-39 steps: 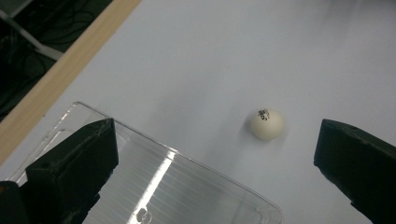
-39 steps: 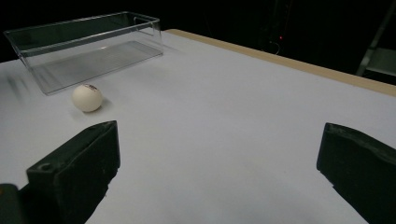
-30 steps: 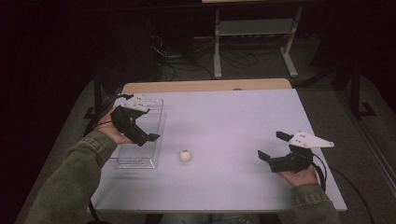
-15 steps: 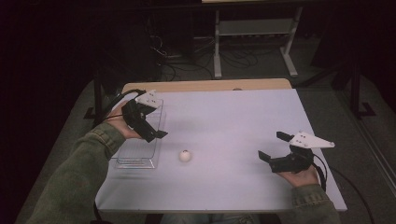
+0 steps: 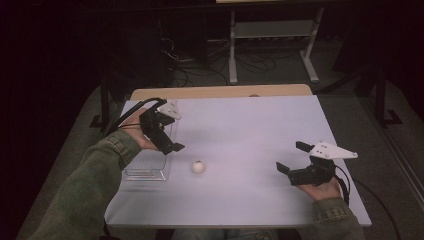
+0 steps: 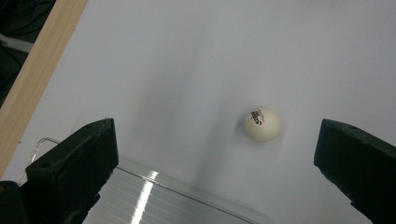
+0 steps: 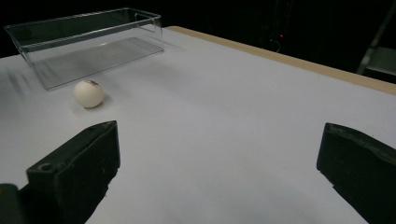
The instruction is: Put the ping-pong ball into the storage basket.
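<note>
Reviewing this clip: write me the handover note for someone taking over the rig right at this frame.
Left gripper: open, holding nothing, raised above the clear plastic bin at the table's left side, jaws angled toward the ball.
Right gripper: open, holding nothing, low over the table at the right, apart from everything.
White ball: lies on the bare table just outside the bin, untouched.
Done: nothing gripped; the bin looks empty.
Left: probably close the left gripper on the ball and put it in the bin.
</note>
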